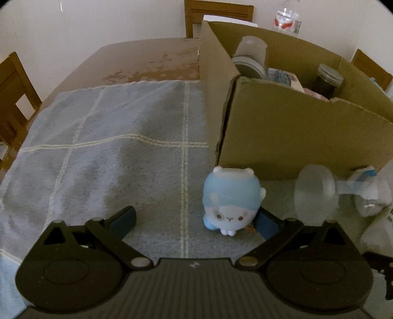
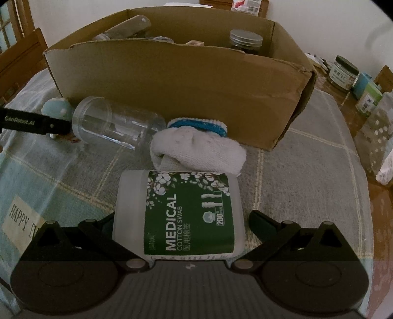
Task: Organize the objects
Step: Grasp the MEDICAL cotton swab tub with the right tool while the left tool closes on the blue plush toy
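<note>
A blue and white animal toy [image 1: 231, 203] stands on the blue checked cloth [image 1: 110, 137], close to the right finger of my open left gripper [image 1: 196, 220]; the jaws do not touch it. A clear plastic jar [image 1: 316, 193] lies on its side beside it, also in the right wrist view [image 2: 115, 125]. My open right gripper [image 2: 179, 223] straddles a cotton swab tub [image 2: 181, 213] with a green label; the right finger stands apart from it. A white and blue sock [image 2: 199, 147] lies behind the tub. The cardboard box [image 2: 172, 83] holds several jars.
Wooden chairs [image 1: 14, 98] stand around the table. Jars and cartons [image 2: 356, 81] crowd the table's right side. A water bottle [image 1: 287, 20] stands behind the box. The left gripper's arm [image 2: 32, 121] reaches in at the left of the right wrist view.
</note>
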Motion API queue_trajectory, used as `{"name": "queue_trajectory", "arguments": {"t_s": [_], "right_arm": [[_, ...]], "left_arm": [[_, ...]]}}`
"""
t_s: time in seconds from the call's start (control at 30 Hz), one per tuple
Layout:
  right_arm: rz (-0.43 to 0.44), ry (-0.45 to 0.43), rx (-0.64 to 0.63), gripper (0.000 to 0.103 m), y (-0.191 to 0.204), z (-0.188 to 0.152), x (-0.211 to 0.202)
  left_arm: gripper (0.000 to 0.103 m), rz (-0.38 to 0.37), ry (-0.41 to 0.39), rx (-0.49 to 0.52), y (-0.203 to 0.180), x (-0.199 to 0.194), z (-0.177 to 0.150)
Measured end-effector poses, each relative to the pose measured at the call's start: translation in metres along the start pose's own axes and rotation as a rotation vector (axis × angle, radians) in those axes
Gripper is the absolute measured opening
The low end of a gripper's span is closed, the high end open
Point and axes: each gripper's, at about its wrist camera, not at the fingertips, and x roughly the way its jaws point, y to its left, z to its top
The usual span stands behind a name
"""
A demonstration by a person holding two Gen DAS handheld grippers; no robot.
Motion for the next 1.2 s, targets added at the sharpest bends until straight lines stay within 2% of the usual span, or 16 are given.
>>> {"name": "queue_trajectory", "arguments": {"t_s": [0.1,0.33,0.6,0.77,0.83,1.0,1.2], "right_arm": [[0.004,0.0,-0.006,0.103,0.0,-0.001,-0.001],[0.009,-0.001,-0.013,0.103,0.0,-0.003,0.0],[0.018,-0.01,-0.028,0.103,0.002,-0.003,-0.004],[0.023,-0.012,-0.035,0.103,0.003,-0.002,-0.004],[0.025,-0.009,-0.038,0.103,0.003,-0.002,-0.004],[0.029,0.018,-0.042,0.103,0.004,0.003,-0.007],[0.054,-0.006,-0.039,0.103,0.004,0.008,-0.018]], "left_arm": [[0.103,0.032,-0.009,0.014,-0.009,0.002,-0.002],[0.103,0.049,-0.062,-0.021,-0.017,0.001,-0.008],[0.103,0.047,-0.039,-0.016,-0.018,0.003,-0.002],[0.097,0.037,-0.056,0.017,-0.021,0.0,-0.002],[0.09,0.021,-0.061,0.025,-0.023,-0.002,-0.001],[0.081,0.012,-0.076,0.081,-0.028,-0.008,0.001],[0.077,-0.007,-0.07,0.107,-0.028,-0.009,0.004]]}}
